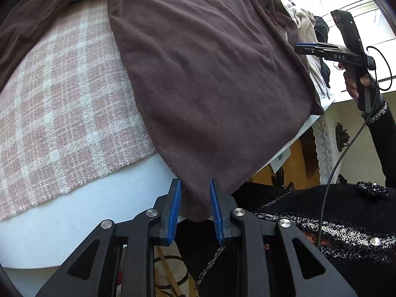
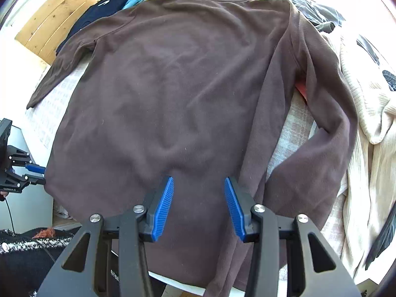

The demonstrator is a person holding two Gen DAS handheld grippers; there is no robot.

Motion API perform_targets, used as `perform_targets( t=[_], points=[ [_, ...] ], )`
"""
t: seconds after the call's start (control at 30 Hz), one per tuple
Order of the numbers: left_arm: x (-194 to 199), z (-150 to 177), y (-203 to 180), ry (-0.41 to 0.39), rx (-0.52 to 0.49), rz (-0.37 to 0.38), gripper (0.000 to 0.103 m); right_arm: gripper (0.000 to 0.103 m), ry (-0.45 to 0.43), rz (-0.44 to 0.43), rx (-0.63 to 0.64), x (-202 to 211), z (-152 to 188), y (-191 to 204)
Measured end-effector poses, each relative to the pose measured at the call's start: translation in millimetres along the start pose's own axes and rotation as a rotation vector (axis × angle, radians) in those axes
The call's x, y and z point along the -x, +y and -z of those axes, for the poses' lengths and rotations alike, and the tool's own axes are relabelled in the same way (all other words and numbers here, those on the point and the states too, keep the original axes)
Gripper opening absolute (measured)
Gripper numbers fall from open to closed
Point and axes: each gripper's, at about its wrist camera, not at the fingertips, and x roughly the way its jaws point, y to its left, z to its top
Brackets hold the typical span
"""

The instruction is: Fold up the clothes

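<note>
A brown fleece sweater (image 2: 178,86) lies spread flat on the table, back up, both sleeves out; it also shows in the left wrist view (image 1: 210,79). My left gripper (image 1: 195,198) is open at the sweater's lower left hem corner, which hangs over the table edge between the blue pads without being pinched. It shows in the right wrist view (image 2: 34,173) at the left. My right gripper (image 2: 199,198) is open and empty above the lower hem near the middle. It shows in the left wrist view (image 1: 311,48) held high above the sweater's far edge.
A pink and white checked blanket (image 1: 61,104) covers the white table (image 1: 86,212) under the sweater. A cream knit garment (image 2: 366,104) and other clothes pile at the right. A dark navy garment (image 2: 99,12) lies at the far left. A wooden wall (image 2: 49,17) stands behind.
</note>
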Motion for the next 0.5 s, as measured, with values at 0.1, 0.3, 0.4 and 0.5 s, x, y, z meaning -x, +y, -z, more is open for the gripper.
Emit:
perform_targets(
  t=[0.1,0.3,0.4,0.5],
  points=[
    [-10,1,-11,-0.002,0.038,-0.031,0.023,0.043,0.004,-0.057,-0.050,6,26,-16],
    [-19,-1,-13,-0.006,0.121,-0.069,0.005,0.043,0.040,-0.148,-0.106,7,75,-40],
    [-8,3,-10,-0.029,0.179,-0.028,0.004,0.043,0.048,-0.074,-0.091,11,96,-40],
    [4,6,-12,-0.063,0.211,0.010,0.004,0.043,0.063,-0.043,-0.063,14,114,-34]
  ],
)
